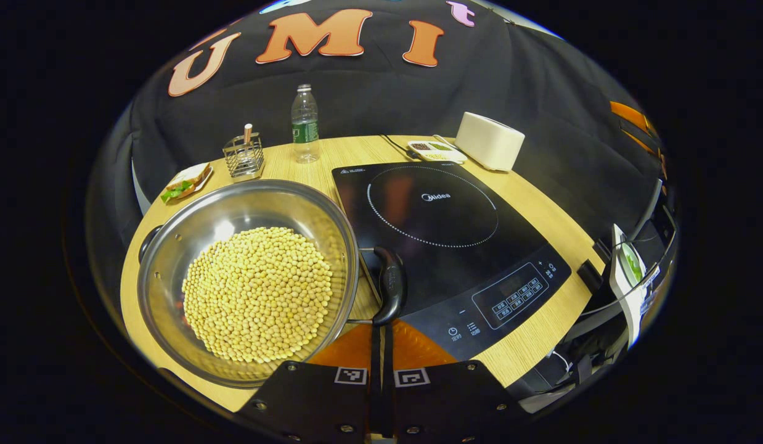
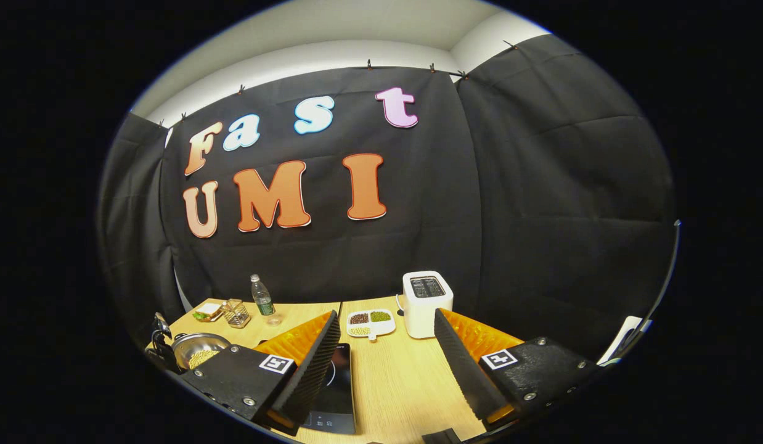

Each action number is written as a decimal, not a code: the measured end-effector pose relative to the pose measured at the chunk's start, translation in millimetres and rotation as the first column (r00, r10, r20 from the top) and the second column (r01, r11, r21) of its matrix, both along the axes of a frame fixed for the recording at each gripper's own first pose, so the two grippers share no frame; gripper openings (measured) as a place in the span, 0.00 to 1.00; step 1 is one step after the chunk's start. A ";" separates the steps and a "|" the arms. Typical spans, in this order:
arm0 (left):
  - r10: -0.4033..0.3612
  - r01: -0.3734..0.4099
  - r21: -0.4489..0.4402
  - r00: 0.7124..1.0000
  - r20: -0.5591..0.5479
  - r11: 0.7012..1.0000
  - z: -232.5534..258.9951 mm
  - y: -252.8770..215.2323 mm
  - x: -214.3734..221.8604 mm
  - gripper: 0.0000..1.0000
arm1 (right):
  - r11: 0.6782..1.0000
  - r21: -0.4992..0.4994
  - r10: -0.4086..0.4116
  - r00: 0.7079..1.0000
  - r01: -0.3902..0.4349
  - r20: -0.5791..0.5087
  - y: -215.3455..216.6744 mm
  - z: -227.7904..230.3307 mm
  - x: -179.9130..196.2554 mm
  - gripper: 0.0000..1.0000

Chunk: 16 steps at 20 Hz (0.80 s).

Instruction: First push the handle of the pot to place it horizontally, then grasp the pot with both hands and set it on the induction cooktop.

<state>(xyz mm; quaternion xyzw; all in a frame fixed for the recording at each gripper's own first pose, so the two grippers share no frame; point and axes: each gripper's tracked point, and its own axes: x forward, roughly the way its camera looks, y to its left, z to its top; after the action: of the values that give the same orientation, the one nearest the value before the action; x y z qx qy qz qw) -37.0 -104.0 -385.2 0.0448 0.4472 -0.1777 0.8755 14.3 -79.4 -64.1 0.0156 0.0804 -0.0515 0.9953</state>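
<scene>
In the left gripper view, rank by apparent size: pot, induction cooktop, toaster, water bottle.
1-2. pot and induction cooktop: look about alike, and the pot is nearer the camera, so unranked.
3. toaster.
4. water bottle, though both stand far back, so true size is unsure.

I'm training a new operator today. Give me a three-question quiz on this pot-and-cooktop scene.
1. True or false: the pot already sits on the induction cooktop.
2. What fills the pot? A) rice B) soybeans C) water
3. Which gripper's fingers are spread wide apart?

Key
1. False: it stands on the table beside the cooktop.
2. B, soybeans.
3. The right gripper; the left gripper is closed at the pot handle.
</scene>
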 end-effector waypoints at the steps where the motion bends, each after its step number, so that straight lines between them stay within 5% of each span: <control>1: 0.001 -0.001 -0.002 1.000 0.000 1.000 0.1 0.0 1.5 0.01 | 1.000 -0.001 -0.001 1.000 0.001 -0.002 -0.4 -0.5 2.0 0.95; 16: 0.010 -0.010 -0.028 1.000 0.008 1.000 2.8 -1.1 22.3 0.01 | 1.000 -0.006 -0.023 0.999 0.022 -0.037 -3.6 -13.9 11.7 1.00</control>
<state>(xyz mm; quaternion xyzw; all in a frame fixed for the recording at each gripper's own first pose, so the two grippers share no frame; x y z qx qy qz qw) -14.7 -105.1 -382.4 0.0311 0.4411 -0.1795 0.8788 26.0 -83.0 -78.0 0.0127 0.0986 -0.0632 0.9930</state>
